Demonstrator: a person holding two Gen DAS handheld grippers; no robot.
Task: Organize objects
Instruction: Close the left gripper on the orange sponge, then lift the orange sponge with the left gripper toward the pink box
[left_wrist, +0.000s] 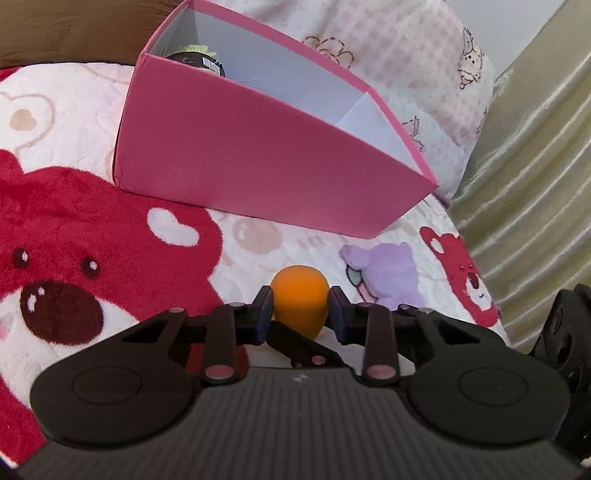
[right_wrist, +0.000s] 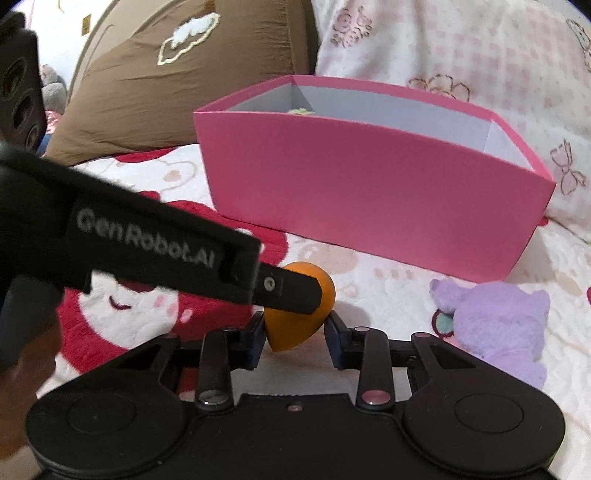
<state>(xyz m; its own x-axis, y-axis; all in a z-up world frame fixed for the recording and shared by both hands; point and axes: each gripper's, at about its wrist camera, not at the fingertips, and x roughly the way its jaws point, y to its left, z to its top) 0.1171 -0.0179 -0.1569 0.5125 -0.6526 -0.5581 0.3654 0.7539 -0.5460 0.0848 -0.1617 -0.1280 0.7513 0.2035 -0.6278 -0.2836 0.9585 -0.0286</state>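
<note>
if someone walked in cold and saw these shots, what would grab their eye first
The orange teardrop sponge sits dead centre, pinched between both grippers at once: the left gripper and the right gripper are each shut on it. Behind it the open pink box stands on the bear-print blanket. A purple plush toy lies beside the sponge, in front of the box.

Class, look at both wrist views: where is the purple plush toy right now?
The purple plush toy lies on the bear-print blanket, right of the orange sponge and just in front of the pink box; the left wrist view shows it likewise.
</note>
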